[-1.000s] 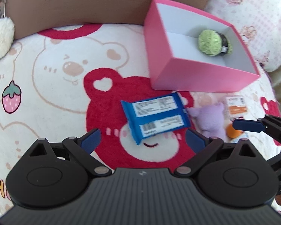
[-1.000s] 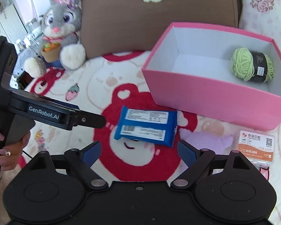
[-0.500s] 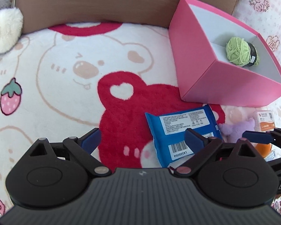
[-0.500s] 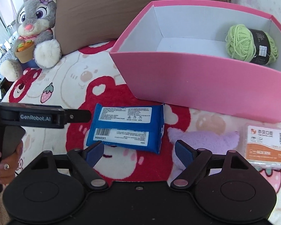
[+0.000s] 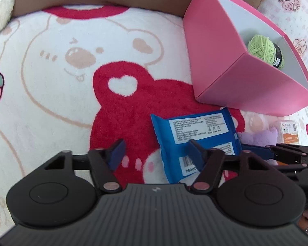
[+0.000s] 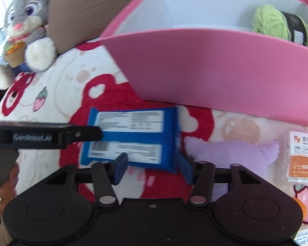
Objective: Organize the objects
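A blue wipes pack (image 5: 197, 135) (image 6: 133, 137) lies on the bear-print rug (image 5: 51, 102), just in front of a pink box (image 5: 246, 86) (image 6: 195, 65) that holds a green yarn ball (image 5: 260, 47) (image 6: 273, 22). My left gripper (image 5: 156, 153) is low over the pack's left end. Its jaws are closing: one finger is over the pack, the other over the rug, and the pads do not press on it. My right gripper (image 6: 153, 168) is closing over the pack's right end, one finger beside that end, with no clear pinch.
A purple plush (image 6: 232, 151) and an orange-and-white packet (image 6: 301, 160) lie to the right of the pack. A grey bunny toy (image 6: 26, 20) sits at the back left against a brown cushion (image 6: 82, 6). A person's hand (image 6: 2, 190) holds the left gripper's handle.
Both grippers have dropped toward the blue pack, which now sits close under their fingers. Both pairs of jaws have narrowed markedly in the last half second.
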Demonstrator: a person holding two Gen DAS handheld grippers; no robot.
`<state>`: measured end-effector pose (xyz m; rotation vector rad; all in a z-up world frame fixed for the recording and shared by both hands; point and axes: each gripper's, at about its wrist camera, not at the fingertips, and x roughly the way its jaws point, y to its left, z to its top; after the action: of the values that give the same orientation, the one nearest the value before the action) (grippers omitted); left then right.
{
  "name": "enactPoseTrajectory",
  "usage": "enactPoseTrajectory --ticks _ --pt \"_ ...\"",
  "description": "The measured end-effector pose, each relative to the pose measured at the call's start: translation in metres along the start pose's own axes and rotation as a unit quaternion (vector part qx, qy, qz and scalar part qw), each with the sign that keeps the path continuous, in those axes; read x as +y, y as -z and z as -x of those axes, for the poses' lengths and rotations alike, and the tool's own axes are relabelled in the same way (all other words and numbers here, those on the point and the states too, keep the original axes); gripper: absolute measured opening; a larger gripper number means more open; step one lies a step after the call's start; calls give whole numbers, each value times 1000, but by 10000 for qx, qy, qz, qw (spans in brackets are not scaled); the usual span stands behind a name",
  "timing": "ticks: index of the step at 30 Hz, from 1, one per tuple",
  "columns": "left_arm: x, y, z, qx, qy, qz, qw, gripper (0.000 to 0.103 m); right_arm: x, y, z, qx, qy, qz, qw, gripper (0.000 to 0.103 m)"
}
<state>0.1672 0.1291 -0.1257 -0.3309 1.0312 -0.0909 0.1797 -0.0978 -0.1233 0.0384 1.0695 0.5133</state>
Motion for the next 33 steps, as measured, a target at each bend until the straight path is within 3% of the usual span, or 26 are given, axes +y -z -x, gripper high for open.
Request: enactPoseTrajectory --ticks 3,8,11,16,21,25,33 --pt "2 0 -1 1 117 67 9999 52 -7 2 -2 25 -173 -291 9994 52" --pt "2 2 -5 58 267 157 9995 37 -4 1 -6 -21 -119 -205 9997 52" --pt "7 4 -11 225 589 462 9969 29 -2 -3 -10 -96 -90 -121 9998 49" --pt "4 8 -13 217 629 541 9963 27 2 -5 -14 -112 -59 59 9999 44" --pt "-18 13 -9 -12 204 -66 9998 26 5 -3 -15 -150 11 206 9997 44" --pt "-26 16 -9 -108 38 -245 9996 25 6 -2 -16 -198 59 291 9994 44" --pt "-21 12 -9 -11 182 -56 9998 26 8 2 -13 -320 80 342 9989 43"
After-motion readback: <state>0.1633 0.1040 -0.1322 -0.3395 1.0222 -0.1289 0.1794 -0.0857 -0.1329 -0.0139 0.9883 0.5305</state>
